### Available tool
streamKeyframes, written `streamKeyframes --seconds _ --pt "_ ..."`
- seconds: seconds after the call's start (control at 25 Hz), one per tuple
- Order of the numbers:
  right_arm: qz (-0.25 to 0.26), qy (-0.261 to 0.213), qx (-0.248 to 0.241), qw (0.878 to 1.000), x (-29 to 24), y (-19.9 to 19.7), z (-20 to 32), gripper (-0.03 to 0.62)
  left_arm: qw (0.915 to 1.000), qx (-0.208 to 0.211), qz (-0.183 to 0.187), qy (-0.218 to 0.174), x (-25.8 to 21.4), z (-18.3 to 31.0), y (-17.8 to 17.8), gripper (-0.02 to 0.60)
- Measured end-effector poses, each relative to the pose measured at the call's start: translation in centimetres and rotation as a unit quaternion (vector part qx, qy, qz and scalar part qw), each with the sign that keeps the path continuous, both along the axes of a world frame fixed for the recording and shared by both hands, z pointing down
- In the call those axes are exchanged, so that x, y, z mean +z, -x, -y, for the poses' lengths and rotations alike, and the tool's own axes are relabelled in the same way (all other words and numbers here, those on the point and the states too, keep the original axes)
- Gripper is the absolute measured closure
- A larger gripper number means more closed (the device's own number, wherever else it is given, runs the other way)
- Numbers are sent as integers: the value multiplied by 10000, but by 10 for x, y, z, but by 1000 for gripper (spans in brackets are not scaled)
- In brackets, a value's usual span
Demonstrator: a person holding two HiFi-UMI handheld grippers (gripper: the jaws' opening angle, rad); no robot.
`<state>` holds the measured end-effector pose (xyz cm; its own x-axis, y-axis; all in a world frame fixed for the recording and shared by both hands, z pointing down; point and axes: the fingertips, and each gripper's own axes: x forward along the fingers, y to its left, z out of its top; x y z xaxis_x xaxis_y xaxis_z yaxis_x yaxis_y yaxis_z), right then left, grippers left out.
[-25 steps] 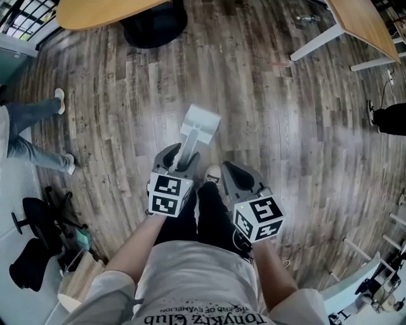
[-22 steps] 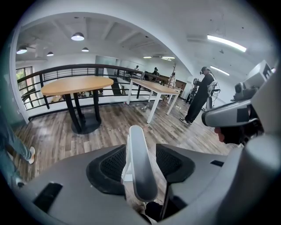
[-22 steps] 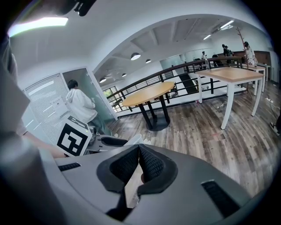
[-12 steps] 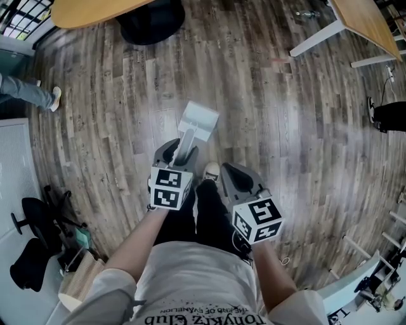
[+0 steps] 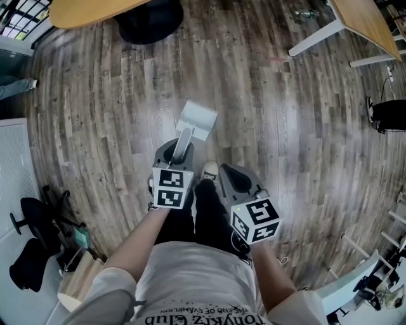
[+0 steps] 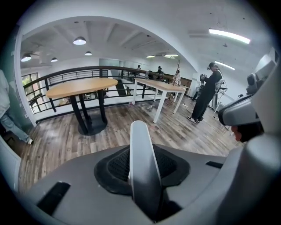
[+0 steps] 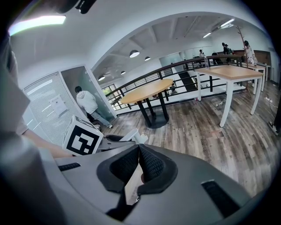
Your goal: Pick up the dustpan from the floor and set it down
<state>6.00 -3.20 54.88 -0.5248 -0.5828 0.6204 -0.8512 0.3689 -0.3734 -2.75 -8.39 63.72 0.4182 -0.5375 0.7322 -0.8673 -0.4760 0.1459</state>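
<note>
Floor (image 5: pixel 304 127): grey-brown wood planks.
Round table (image 5: pixel 95 9): wooden top on a dark foot at the floor's far edge, well apart from the dustpan.
Dustpan (image 5: pixel 196 119): pale grey; pan mid-floor, long handle slanting back.
Left gripper (image 6: pixel 142 165): jaws just closing, pads clamped on the handle.
Right gripper (image 7: pixel 138 165): jaws together, empty.
Shoe (image 5: pixel 210 170): white, just beside the handle.

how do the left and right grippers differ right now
The left gripper has just been closing its jaws and clamps the dustpan by its handle; the right gripper is shut on nothing. The left gripper sits further forward than the right gripper. Both point down at the floor and carry a marker cube.
</note>
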Motion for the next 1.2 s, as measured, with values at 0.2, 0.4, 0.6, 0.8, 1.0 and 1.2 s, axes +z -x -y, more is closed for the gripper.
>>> streamKeyframes --seconds 0.2,0.4,0.6,0.8,1.0,1.2 --pt "7 28 -33 10000 2 0 -1 569 9999 -51 19 -114 0 4 -4 454" --pt "14 29 -30 10000 3 -1 0 569 9998 -157 45 -102 1 6 -3 459" --pt "16 15 -36 10000 2 -3 4 569 9997 -229 -1 -122 0 2 -2 460" --pt "30 -9 -64 10000 0 -2 5 569 9996 -250 0 -124 0 -1 1 462" --pt "30 -26 -87 10000 -3 -3 9 569 9994 -314 -57 -151 -4 -1 5 463" --pt "42 -80 -97 9999 -7 -4 11 569 9993 -301 -56 -200 -12 -3 7 463"
